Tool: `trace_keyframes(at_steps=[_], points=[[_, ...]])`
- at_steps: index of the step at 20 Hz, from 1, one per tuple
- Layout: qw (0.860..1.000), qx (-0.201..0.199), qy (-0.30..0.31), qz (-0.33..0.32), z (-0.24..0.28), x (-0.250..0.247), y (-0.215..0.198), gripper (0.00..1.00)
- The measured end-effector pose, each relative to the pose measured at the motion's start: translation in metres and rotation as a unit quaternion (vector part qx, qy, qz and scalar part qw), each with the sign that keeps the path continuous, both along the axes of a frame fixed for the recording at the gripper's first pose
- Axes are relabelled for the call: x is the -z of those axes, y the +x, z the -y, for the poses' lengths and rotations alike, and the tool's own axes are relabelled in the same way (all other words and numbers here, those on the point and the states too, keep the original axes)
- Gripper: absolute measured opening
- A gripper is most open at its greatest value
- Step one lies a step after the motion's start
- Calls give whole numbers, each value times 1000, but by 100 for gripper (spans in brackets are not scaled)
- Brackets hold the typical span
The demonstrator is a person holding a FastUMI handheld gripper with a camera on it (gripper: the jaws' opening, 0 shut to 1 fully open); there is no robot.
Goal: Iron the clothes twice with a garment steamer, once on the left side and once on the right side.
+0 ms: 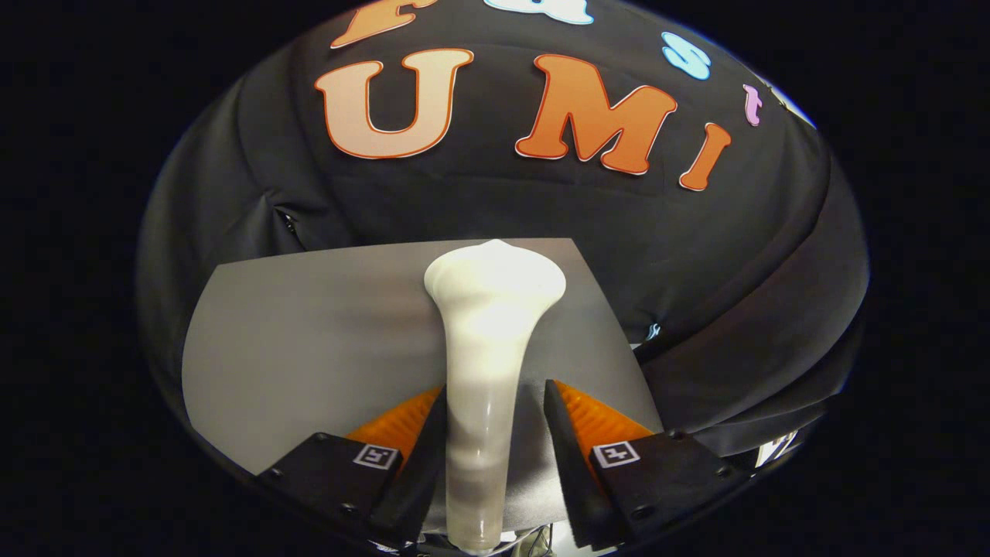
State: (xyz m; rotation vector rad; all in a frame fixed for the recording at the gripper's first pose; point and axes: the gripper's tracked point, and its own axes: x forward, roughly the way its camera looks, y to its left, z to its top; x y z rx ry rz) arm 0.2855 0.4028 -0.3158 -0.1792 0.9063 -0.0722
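I have the gripper [495, 410] set around the handle of the white, flared-head plastic garment steamer [493, 309]. The left finger touches the handle; the right finger stands slightly apart, so the grip is narrow but not closed on it. The steamer stands upright between the fingers, its head ahead of them over the flat grey sheet [309, 340]. In my judgement, I should close squarely on the handle before lifting, keeping the steamer vertical.

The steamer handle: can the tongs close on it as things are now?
Probably yes. The white steamer handle stands between the open tongs; one finger touches it, the other has a gap, and nothing lies between.
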Motion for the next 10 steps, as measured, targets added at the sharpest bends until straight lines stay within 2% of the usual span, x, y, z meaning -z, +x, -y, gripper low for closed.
trace_keyframes(at_steps=[3,6,9,10], points=[[1000,-1,5,-5,-5,6,-4,54],[1000,12,15,-1,-5,3,-7,51],[999,20,18,32,-2,-8,-6,38],[999,21,28,39,-2,-11,-7,38]])
